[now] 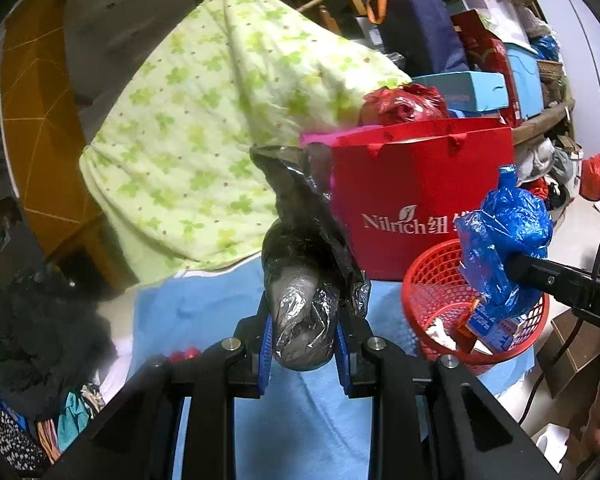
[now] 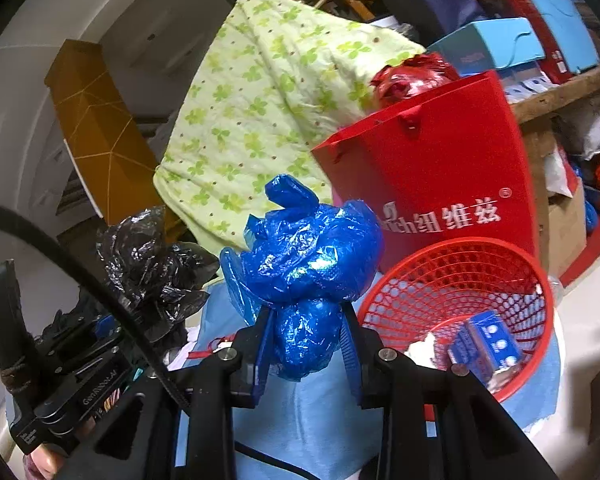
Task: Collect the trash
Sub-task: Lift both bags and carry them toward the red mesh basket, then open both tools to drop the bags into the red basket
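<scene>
My left gripper (image 1: 303, 334) is shut on a crumpled black plastic bag (image 1: 304, 268) that rises between its blue pads, above a light blue cloth (image 1: 204, 312). My right gripper (image 2: 306, 338) is shut on a scrunched blue plastic bag (image 2: 306, 252). In the left wrist view that blue bag (image 1: 504, 240) hangs over the rim of a red mesh basket (image 1: 432, 280). The basket (image 2: 460, 264) holds a blue-and-white carton (image 2: 488, 340) and crumpled white paper (image 2: 424, 348). In the right wrist view the black bag (image 2: 152, 268) shows at lower left.
A red paper gift bag (image 1: 424, 184) stands right behind the basket, with a red plastic bag (image 1: 404, 102) behind it. A green clover-print quilt (image 1: 204, 120) lies behind on the left. Boxes and bags pile up on a wooden shelf (image 1: 544, 120) at the back right. Dark clothes (image 1: 40, 320) lie at left.
</scene>
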